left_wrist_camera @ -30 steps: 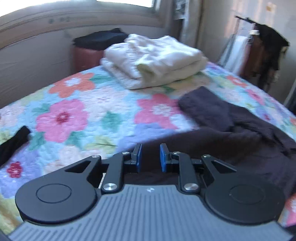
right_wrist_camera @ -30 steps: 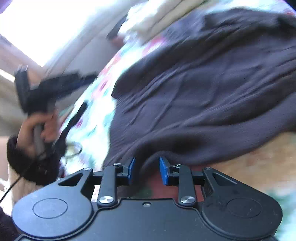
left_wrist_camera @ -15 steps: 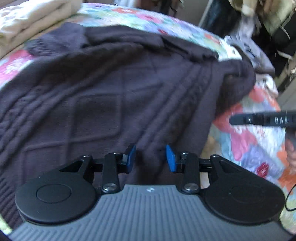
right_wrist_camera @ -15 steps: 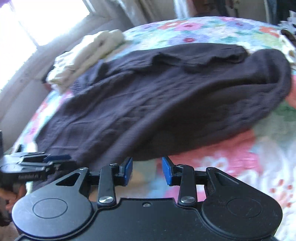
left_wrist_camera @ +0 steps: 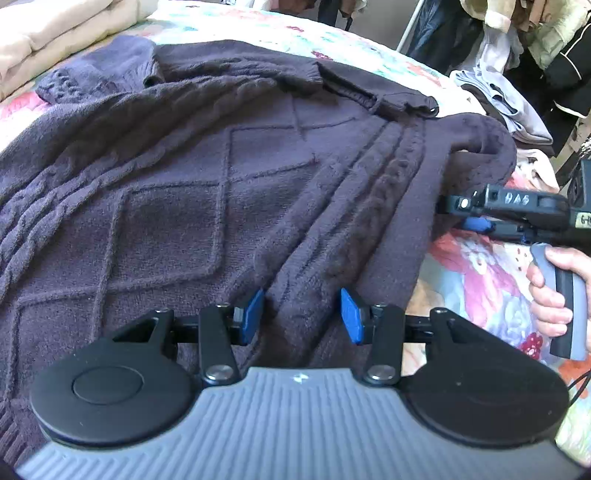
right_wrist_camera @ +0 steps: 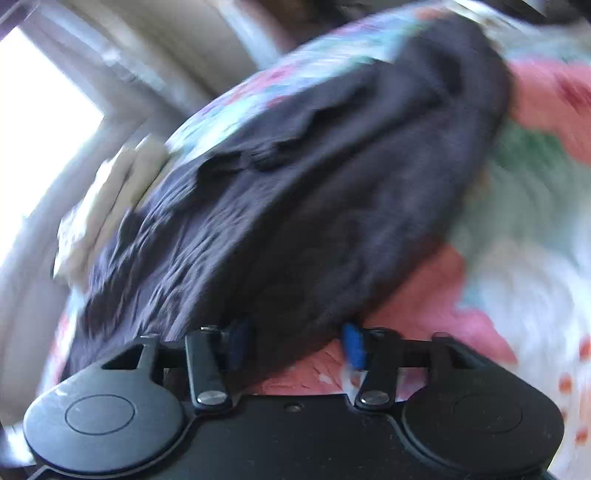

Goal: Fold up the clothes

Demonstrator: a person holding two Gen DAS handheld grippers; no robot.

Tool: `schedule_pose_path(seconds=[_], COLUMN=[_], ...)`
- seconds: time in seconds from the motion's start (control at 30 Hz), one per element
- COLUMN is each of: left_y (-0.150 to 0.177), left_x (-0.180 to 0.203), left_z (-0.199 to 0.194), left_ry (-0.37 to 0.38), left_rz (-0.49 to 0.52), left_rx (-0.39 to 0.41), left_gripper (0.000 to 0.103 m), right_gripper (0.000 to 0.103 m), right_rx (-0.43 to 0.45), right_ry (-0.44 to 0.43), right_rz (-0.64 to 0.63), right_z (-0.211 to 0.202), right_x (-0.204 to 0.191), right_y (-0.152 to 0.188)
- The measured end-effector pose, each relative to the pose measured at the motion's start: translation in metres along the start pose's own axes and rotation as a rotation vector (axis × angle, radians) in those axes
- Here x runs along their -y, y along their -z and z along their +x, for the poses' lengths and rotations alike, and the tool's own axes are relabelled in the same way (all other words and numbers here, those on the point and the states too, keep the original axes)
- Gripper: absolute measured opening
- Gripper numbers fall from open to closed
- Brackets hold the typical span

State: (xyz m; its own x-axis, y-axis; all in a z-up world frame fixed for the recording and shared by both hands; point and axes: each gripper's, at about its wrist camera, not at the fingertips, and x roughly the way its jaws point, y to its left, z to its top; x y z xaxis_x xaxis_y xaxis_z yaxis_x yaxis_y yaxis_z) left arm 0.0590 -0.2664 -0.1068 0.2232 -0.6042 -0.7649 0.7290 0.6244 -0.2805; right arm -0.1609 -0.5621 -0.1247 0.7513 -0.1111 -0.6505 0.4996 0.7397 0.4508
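Observation:
A dark purple cable-knit sweater (left_wrist_camera: 207, 177) lies spread on a floral quilt (left_wrist_camera: 476, 273). My left gripper (left_wrist_camera: 302, 314) is open, its blue pads either side of the sweater's near hem. The sweater also fills the blurred right wrist view (right_wrist_camera: 332, 192). My right gripper (right_wrist_camera: 295, 345) is open, its jaws astride the sweater's edge. It also shows in the left wrist view (left_wrist_camera: 461, 212), held in a hand at the sweater's right side by the sleeve.
A folded cream blanket (left_wrist_camera: 48, 33) lies at the far left of the bed. A pile of clothes (left_wrist_camera: 509, 107) and hanging garments (left_wrist_camera: 546, 40) stand beyond the bed's right edge. A bright window (right_wrist_camera: 33, 122) is behind the bed.
Both grippers have opened wider and moved onto the sweater. The left one swung from the bed head to the hem; the right one closed in on the sweater's side edge.

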Motion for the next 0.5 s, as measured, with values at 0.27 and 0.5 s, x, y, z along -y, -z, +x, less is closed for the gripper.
schedule_pose_path(seconds=[0.27, 0.5], left_y=[0.001, 0.0], left_x=[-0.007, 0.001], left_z=[-0.013, -0.027], left_ry=[-0.013, 0.014], left_rz=[0.0, 0.043], left_rx=[-0.001, 0.058], left_gripper=[0.045, 0.045], right_gripper=[0.006, 0.006], right_rx=[0.133, 0.22], right_ry=[0.132, 0.473], right_rz=[-0.299, -0.412], right_z=[-0.077, -0.12], right_x=[-0.032, -0.011], right_y=[-0.01, -0.02])
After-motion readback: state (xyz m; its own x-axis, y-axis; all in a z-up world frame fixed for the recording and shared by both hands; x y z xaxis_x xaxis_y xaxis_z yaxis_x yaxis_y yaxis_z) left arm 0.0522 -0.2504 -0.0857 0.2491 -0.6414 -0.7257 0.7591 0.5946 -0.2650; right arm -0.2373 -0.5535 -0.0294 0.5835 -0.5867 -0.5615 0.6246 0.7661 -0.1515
